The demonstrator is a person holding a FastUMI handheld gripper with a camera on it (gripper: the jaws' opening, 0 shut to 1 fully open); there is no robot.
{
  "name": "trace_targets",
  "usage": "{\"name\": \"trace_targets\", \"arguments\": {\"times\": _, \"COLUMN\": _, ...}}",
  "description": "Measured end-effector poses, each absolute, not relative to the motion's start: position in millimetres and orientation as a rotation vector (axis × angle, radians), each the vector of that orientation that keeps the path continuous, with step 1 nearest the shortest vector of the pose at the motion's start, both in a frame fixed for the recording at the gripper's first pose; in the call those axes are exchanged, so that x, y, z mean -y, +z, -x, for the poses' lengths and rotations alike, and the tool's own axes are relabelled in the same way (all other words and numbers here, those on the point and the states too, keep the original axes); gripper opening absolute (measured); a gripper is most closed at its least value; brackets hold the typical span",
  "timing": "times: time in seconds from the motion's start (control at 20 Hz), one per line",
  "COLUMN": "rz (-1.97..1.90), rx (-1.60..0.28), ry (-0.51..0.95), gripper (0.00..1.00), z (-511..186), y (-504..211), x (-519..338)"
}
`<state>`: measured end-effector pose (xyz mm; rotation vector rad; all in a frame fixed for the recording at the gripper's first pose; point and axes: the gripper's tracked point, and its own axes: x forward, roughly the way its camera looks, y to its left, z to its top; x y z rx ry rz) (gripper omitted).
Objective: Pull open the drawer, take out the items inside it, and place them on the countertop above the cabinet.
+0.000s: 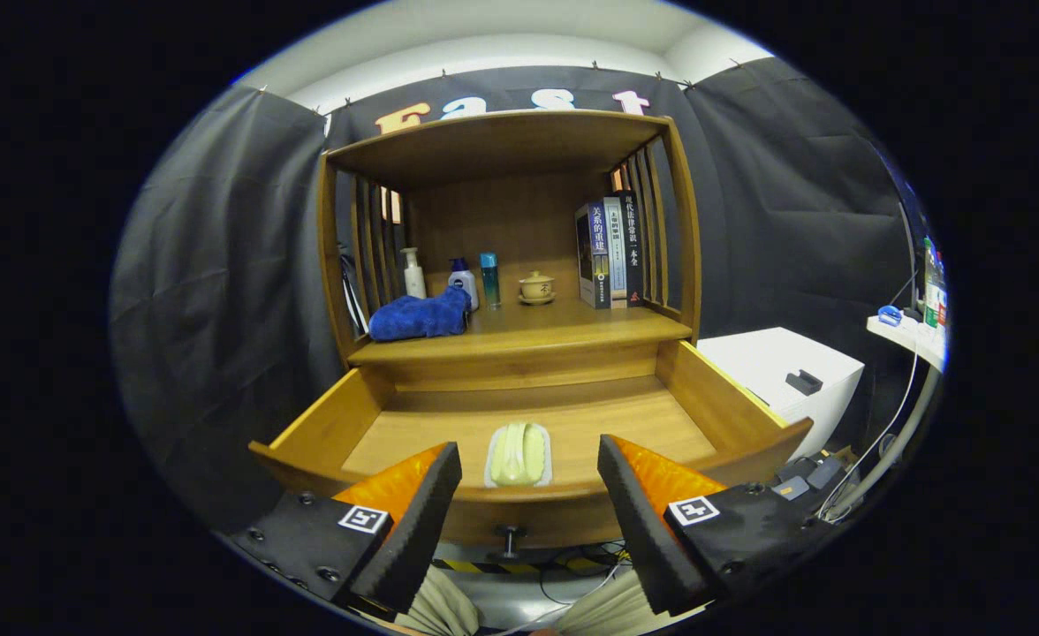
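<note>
The near end of the pale green item point(518, 454) lying in the open drawer point(572, 424) sits behind the drawer's front board, so its full shape cannot be told. The knob point(510, 540) is half lost in shadow below the open claw point(528, 495). The blue towel point(420, 315) covers the foot of the blue-capped bottle point(462, 283). The small objects on the far white shelf point(908, 334) are too tiny and warped to identify.
</note>
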<state>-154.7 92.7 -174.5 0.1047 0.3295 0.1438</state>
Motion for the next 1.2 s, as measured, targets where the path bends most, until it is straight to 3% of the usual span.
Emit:
{"name": "trace_targets", "arguments": {"times": 0.3, "rz": -0.063, "rx": -0.500, "ry": 0.159, "gripper": 0.99, "z": 98, "y": -172, "x": -98}}
{"name": "trace_targets", "arguments": {"times": 0.6, "rz": -0.073, "rx": -0.786, "ry": 0.218, "gripper": 1.00, "z": 59, "y": -227, "x": -129}}
{"name": "trace_targets", "arguments": {"times": 0.85, "rz": -0.064, "rx": -0.929, "ry": 0.176, "gripper": 0.99, "z": 34, "y": -265, "x": -126}}
{"name": "trace_targets", "arguments": {"times": 1.0, "rz": -0.132, "rx": -1.079, "ry": 0.164, "gripper": 0.96, "z": 37, "y": -285, "x": -136}}
{"name": "trace_targets", "arguments": {"times": 1.2, "rz": -0.118, "rx": -1.166, "ry": 0.149, "gripper": 0.77, "z": 37, "y": -304, "x": -134}}
